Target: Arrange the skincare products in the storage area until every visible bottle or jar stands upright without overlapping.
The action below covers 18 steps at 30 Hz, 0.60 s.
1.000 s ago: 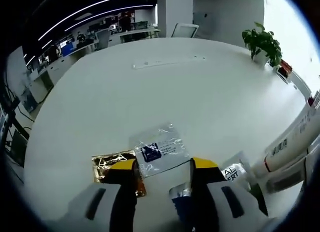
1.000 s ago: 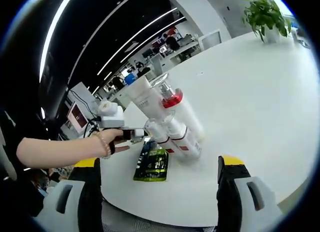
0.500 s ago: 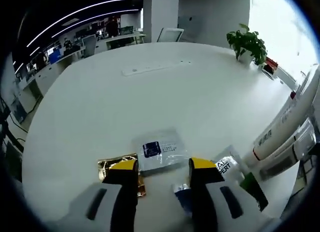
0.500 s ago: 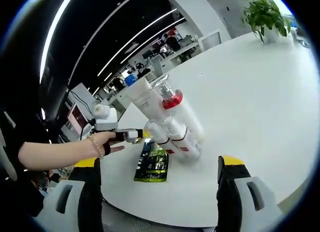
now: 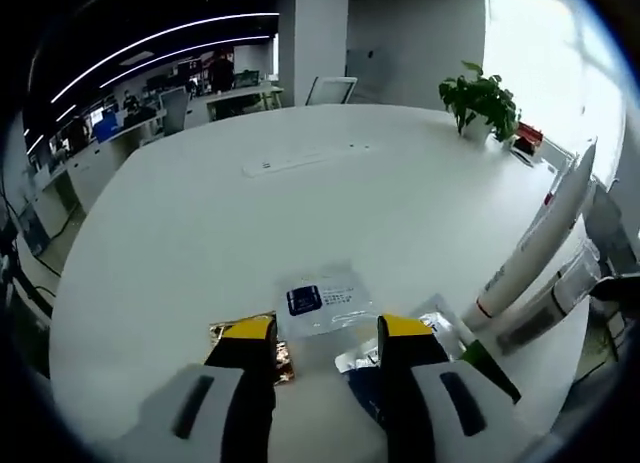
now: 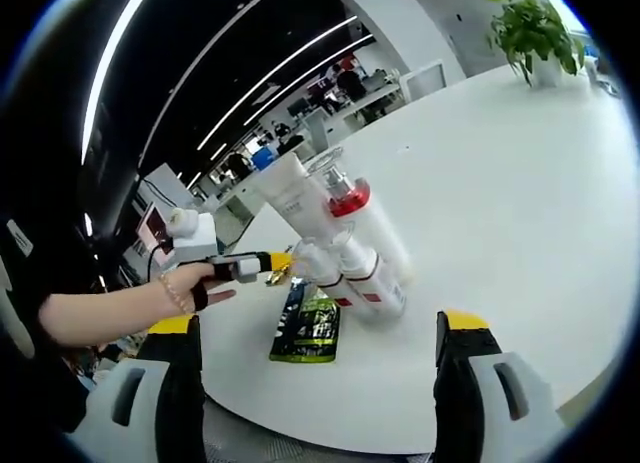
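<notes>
Both pairs of jaws stand apart, holding nothing; our left gripper (image 5: 312, 333) hovers over sachets (image 5: 322, 303) near the table (image 5: 250, 213) edge, bottles (image 6: 355, 238) leaning stacked (a nudge could roll them off)

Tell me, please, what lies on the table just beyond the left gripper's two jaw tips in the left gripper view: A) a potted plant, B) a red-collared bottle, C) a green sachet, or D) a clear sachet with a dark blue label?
D: the clear sachet with its dark blue label lies flat on the white table just past the left gripper.
</notes>
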Each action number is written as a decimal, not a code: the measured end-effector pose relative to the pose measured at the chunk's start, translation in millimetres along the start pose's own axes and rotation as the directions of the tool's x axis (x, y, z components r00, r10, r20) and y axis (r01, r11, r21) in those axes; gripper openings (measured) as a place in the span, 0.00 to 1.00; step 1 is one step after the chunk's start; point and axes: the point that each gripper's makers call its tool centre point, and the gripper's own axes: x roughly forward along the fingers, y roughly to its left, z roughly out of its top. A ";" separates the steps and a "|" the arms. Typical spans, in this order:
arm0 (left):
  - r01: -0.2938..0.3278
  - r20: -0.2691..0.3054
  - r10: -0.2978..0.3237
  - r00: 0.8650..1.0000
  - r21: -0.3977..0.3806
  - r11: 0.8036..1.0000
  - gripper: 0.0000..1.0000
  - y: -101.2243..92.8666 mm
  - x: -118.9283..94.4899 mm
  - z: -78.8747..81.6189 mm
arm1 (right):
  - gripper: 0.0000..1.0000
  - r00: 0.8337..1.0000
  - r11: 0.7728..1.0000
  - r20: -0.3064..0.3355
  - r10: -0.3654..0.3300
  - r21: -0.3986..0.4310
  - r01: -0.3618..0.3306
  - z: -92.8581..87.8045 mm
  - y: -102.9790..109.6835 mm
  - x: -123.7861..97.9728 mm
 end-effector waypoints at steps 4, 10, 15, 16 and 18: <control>0.009 0.028 -0.010 1.000 0.032 0.999 0.36 -3.8 -12.0 2.1 | 0.97 1.000 1.000 0.003 0.005 -0.003 -0.005 0.9 1.8 -0.2; 0.027 0.074 -0.031 0.997 0.062 0.998 0.36 -16.2 -35.6 10.3 | 0.97 1.000 1.000 0.012 0.013 -0.005 -0.013 2.8 3.4 -1.1; 0.038 0.106 -0.047 0.993 0.089 0.995 0.36 -20.3 -49.3 15.0 | 0.97 0.999 1.000 0.024 0.026 0.001 -0.026 5.3 5.4 -1.8; 0.039 0.112 -0.050 0.992 0.094 0.995 0.36 -22.1 -52.4 15.4 | 0.97 0.999 0.999 0.026 0.031 0.003 -0.032 6.0 6.3 -2.0; 0.044 0.128 -0.057 0.990 0.099 0.994 0.36 -28.0 -62.9 18.9 | 0.97 0.999 0.999 0.027 0.036 0.002 -0.036 7.1 7.8 -2.3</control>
